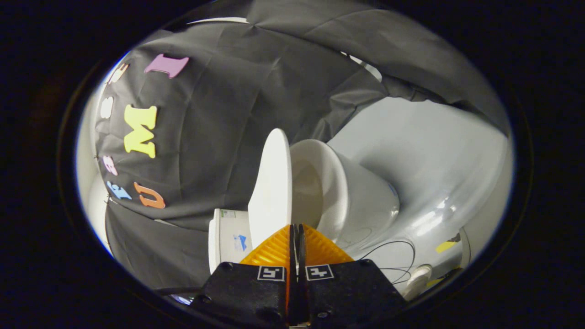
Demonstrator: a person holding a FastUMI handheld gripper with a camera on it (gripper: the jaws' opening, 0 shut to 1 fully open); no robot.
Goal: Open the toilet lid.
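Toilet lid [270,192] is standing raised off the bowl [336,192], seen nearly edge-on; its long axis is running away from the claw, from the fingertips toward the far black cloth wall [219,114]. The view is rolled, so true vertical cannot be read. The lid's near edge is sitting just ahead of the claw [297,227], slightly to the side of the fingertips, with the open bowl lying beside it on the other side. The tank [226,240] is showing beside the lid's near end. Claw is clenched: the fingers [274,249] are pressing together with only a thin slit between them, and nothing is caught there. Whether the tips are touching the lid cannot be told. Thin cables [397,256] are trailing over the pale floor [438,155] beyond the bowl.
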